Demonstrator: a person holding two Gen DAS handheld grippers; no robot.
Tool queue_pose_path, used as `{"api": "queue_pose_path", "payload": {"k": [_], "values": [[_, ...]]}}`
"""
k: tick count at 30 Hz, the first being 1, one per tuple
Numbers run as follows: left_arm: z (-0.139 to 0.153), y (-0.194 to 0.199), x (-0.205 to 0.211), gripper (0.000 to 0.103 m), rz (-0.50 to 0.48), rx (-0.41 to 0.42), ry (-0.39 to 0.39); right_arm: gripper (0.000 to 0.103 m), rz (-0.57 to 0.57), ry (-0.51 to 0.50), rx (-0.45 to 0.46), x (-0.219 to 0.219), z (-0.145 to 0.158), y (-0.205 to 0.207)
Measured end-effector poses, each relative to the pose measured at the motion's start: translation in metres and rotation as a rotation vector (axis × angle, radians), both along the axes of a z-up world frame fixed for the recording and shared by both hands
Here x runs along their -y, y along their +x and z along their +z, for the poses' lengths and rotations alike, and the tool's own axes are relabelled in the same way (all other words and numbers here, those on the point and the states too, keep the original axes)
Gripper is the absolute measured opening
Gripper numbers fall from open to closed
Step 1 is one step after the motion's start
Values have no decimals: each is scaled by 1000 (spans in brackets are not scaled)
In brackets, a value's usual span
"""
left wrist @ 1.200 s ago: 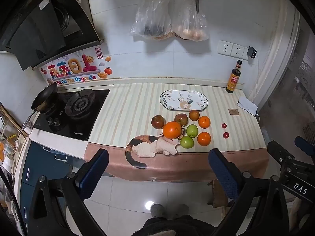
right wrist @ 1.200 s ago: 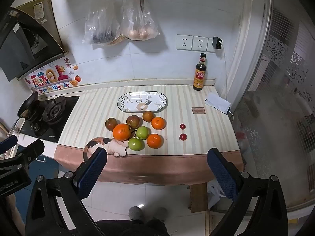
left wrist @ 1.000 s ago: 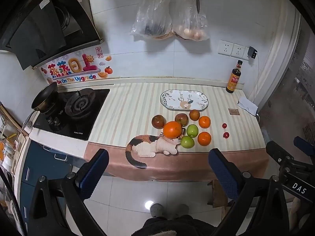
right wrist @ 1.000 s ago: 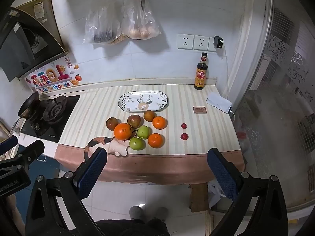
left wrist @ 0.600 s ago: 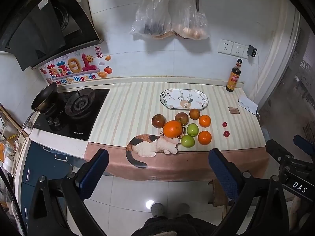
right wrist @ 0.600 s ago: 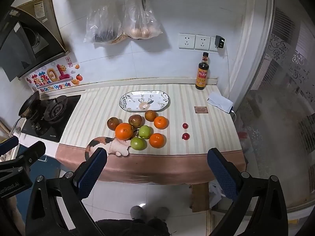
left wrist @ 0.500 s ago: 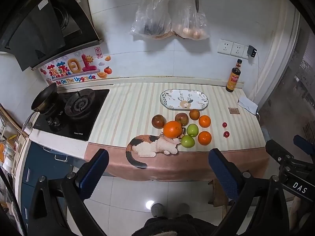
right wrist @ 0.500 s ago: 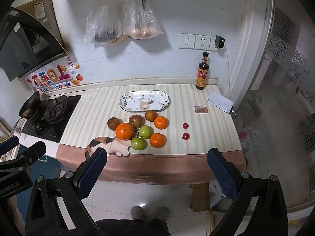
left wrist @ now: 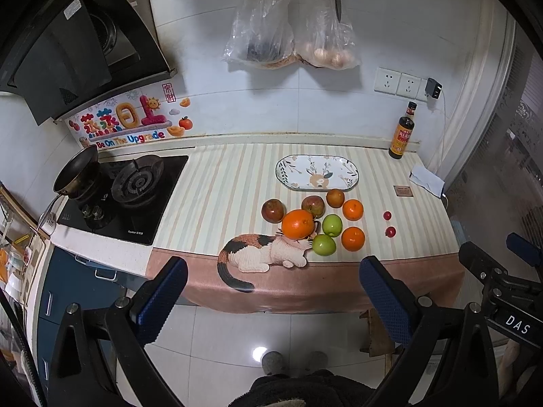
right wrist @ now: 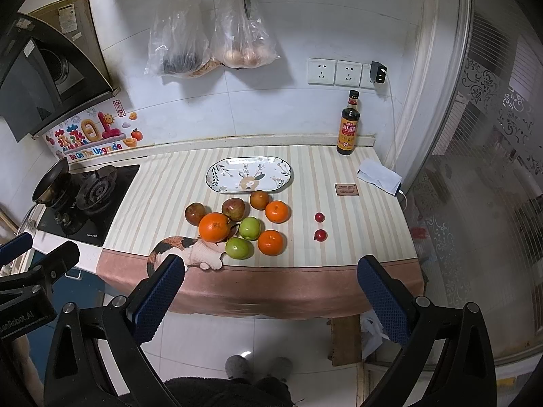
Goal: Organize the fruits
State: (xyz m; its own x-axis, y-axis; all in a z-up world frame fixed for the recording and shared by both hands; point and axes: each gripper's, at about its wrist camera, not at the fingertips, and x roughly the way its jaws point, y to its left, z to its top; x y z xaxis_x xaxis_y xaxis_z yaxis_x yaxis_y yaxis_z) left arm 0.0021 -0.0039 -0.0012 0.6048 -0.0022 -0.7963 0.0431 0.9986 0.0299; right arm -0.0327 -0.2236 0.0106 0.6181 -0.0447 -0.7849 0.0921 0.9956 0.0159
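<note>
Left wrist view shows the left hand-held gripper [left wrist: 271, 291] held well back from the worktop [left wrist: 220, 183], its two blue-padded fingers spread wide with nothing between them; the right hand-held gripper [right wrist: 269, 290] hangs the same way in its own view, fingers apart and empty. All the fruit lies loose on the striped cloth near the front edge, just in front of the oval plate [left wrist: 351, 176], which is bare. A large orange [left wrist: 298, 224] sits at the head of a printed cat [left wrist: 261, 254], touching or nearly touching a reddish apple [left wrist: 313, 205]; another reddish apple [left wrist: 273, 210] lies to its left. Two green apples [left wrist: 331, 225] sit side by side with two smaller oranges [left wrist: 353, 238] to their right, a brownish round fruit [left wrist: 335, 197] lies nearest the plate, and two small red fruits [left wrist: 390, 231] lie apart towards the right. No step of sorting looks begun. The apples and oranges should be firm and fairly heavy, round enough to roll if nudged, so each wants a hold across its widest middle from above. The oranges' dimpled skin should hold well against the pads; the apples' smooth skin may slip. The tiny red fruits look soft-skinned and easily crushed, calling for a light squeeze
</note>
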Motion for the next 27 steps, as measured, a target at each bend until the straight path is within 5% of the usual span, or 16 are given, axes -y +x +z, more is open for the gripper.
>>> {"api": "queue_pose_path", "payload": {"k": [27], "values": [[5,1,1,103,-2,10,7,103,1,14,11,-2,8,-4]]}}
